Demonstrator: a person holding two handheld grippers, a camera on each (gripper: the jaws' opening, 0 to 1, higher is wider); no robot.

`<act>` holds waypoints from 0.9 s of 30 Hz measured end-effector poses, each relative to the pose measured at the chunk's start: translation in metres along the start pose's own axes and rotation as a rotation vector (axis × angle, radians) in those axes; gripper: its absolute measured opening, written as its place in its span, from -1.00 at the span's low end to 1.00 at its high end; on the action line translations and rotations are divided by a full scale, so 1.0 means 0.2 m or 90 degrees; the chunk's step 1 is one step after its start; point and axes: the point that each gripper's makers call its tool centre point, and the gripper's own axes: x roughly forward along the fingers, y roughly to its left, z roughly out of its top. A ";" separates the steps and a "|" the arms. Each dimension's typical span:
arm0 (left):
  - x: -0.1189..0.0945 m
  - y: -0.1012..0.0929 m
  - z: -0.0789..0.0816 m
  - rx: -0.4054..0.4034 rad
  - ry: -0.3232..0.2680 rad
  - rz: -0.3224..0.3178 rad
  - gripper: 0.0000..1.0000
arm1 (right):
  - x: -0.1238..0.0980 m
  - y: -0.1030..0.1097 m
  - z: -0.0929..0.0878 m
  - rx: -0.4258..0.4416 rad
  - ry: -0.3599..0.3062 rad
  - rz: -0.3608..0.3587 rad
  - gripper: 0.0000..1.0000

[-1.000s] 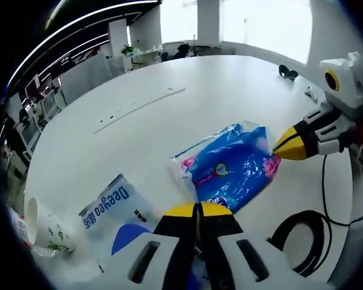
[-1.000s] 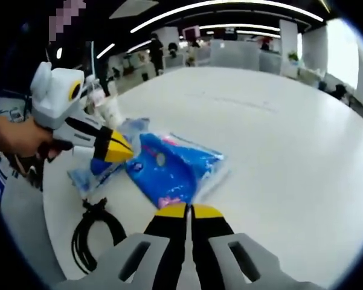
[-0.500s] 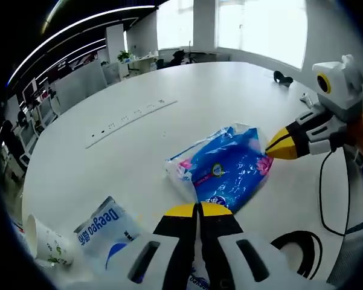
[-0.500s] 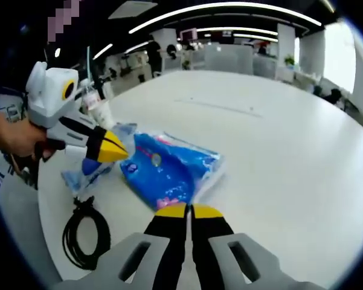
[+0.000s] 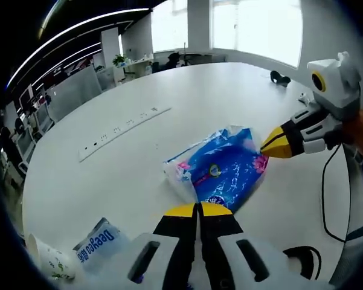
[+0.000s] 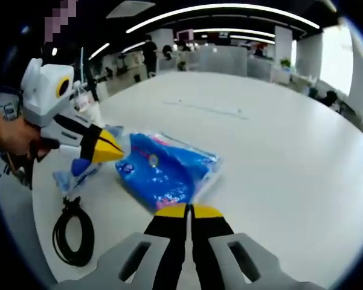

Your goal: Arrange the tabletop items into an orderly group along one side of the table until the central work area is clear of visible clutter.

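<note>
Hovering with jaws pressed together and empty, the left gripper (image 5: 199,209) sat just short of the blue packet (image 5: 224,172); the right gripper (image 6: 188,211), likewise clenched, flanked it, apparently not touching, on the white table (image 6: 278,145).

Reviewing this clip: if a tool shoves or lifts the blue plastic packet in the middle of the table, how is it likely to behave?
The blue packet looks soft and crinkled, so it would probably sag when lifted. Its glossy film may slip between closed tips. Lying flat on the smooth white table, it should slide rather than roll.
</note>
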 end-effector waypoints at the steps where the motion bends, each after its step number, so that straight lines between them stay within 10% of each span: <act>1: 0.01 0.00 0.00 0.002 -0.001 -0.001 -1.00 | 0.00 -0.01 0.00 -0.003 -0.001 -0.001 -1.00; 27: 0.14 -0.04 0.03 -0.012 0.003 -0.015 -1.00 | 0.06 -0.16 -0.01 -0.019 0.018 -0.027 -1.00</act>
